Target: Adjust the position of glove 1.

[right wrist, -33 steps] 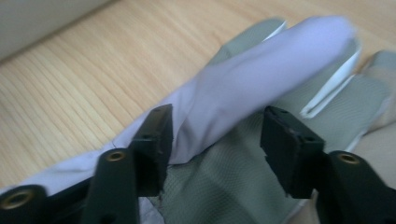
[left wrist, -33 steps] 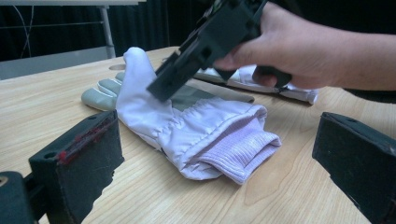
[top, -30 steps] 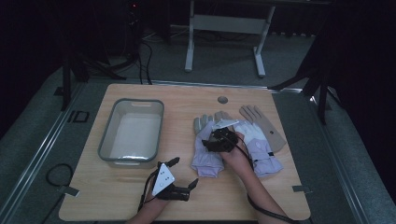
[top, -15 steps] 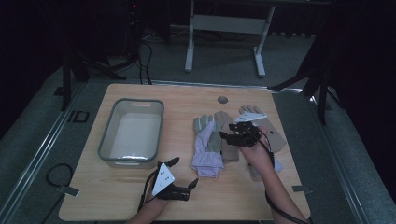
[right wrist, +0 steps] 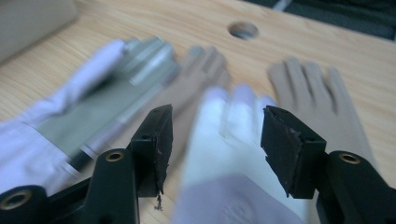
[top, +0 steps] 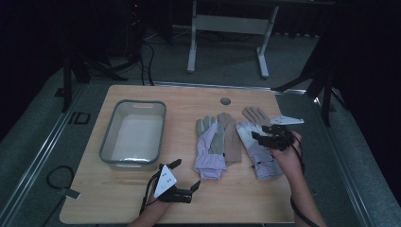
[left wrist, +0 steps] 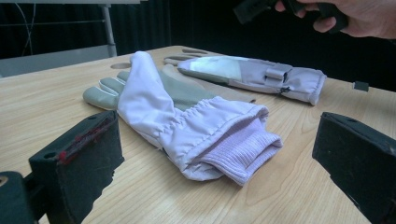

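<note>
On the pale wooden surface [top: 142, 198], a rectangular grey tub [top: 133, 134] stood left of the left gripper [top: 185, 178], jaws spread and empty, then two flat lilac fabric gloves [top: 211, 149], over which the right gripper [top: 261, 133] hovered, jaws parted around nothing.

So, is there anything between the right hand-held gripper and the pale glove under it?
Nothing visible. The right hand-held gripper hangs open right above the pale glove, apart from it, with bare air between.
</note>
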{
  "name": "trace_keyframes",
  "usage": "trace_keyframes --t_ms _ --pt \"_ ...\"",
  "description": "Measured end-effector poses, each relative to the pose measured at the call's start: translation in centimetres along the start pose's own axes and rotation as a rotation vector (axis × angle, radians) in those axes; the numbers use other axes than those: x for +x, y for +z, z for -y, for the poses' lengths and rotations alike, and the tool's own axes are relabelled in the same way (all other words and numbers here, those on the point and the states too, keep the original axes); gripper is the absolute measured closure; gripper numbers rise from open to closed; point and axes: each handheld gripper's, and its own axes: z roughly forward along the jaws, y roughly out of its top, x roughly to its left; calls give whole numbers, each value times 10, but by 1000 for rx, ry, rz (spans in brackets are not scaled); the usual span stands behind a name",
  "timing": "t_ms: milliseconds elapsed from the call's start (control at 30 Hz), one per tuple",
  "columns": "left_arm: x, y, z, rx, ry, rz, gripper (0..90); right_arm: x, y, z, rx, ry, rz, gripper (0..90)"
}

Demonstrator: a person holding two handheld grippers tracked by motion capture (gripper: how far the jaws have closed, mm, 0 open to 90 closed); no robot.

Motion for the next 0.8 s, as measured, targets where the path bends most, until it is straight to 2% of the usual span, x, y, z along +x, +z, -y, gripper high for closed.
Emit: trace_keyframes --t_ms 33,67,100,133,167,300,367,433,467,600,633,733,800 --pt "0 0 0 0 -1 0 16 -9 -2 7 9 14 17 427" --pt "0 0 0 0 -1 0 16 -9 -2 7 9 14 17 427" --pt "0 0 0 0 -3 0 16 -17 -3 14 23 24 31 419" --pt "0 0 0 0 -3 0 16 -17 -3 14 23 24 31 419" --pt "0 0 0 1 -1 0 16 -23 -4 21 31 36 46 420" --pt "0 0 0 1 1 -1 16 -30 -1 35 53 50 48 420" --pt "0 0 0 1 1 -1 16 -30 1 38 59 54 49 419" --pt "0 0 0 1 2 -1 16 -27 7 46 63 59 9 399" --pt "0 0 0 1 2 -1 16 -27 7 46 63 59 9 399" --pt "0 0 0 1 3 -2 16 -20 19 56 101 30 -22 408" --pt "-1 0 0 0 3 -2 16 -20 25 62 128 36 -10 463" --pt "0 0 0 2 4 -2 16 -23 28 68 125 58 -18 496" --pt "0 0 0 1 3 -3 16 -23 29 69 134 57 -24 524"
